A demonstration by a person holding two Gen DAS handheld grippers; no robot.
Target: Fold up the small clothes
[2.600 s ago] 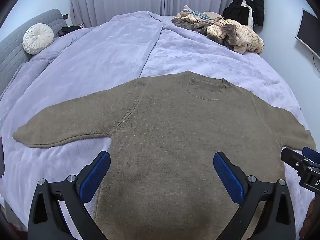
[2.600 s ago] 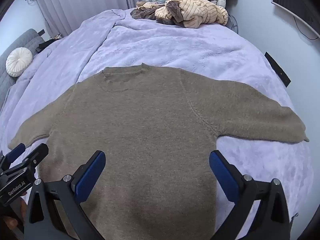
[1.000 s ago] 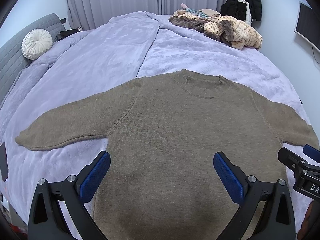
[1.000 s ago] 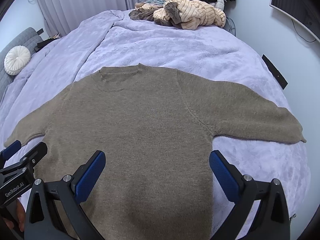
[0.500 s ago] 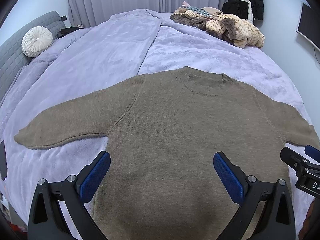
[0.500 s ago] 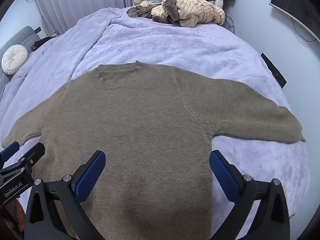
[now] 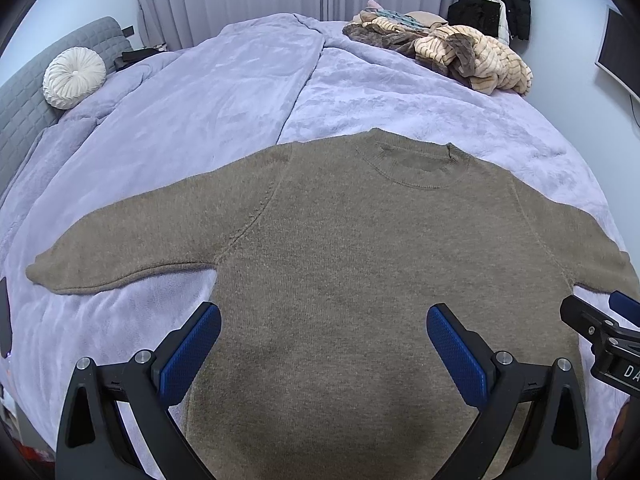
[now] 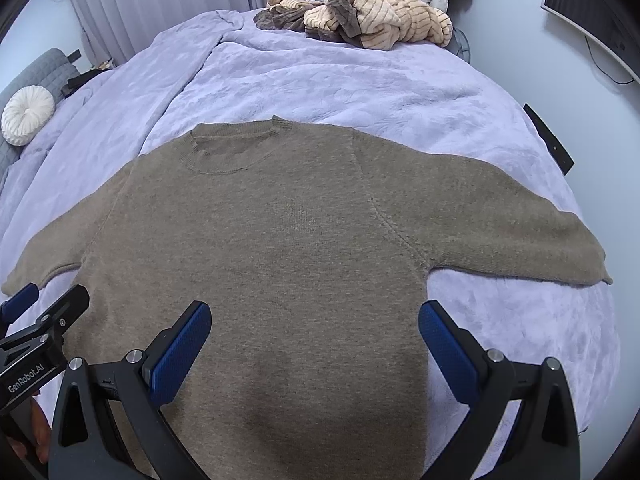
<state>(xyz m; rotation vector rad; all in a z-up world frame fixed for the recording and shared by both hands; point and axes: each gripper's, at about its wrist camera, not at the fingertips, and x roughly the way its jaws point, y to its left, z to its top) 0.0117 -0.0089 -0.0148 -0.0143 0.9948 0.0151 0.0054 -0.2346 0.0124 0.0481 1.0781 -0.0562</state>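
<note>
A brown knit sweater lies flat and face up on the lilac bedspread, both sleeves spread out to the sides, collar at the far end. It also shows in the right wrist view. My left gripper is open and empty, hovering above the sweater's lower body near its left side. My right gripper is open and empty above the lower body near its right side. Each gripper shows at the edge of the other's view.
A heap of beige and brown clothes lies at the bed's far right corner. A round white cushion rests by the grey headboard at far left. A dark coat hangs by the wall. The bed's right edge drops off near the right sleeve.
Both grippers have drifted slightly over the sweater, staying open. The sweater has not moved.
</note>
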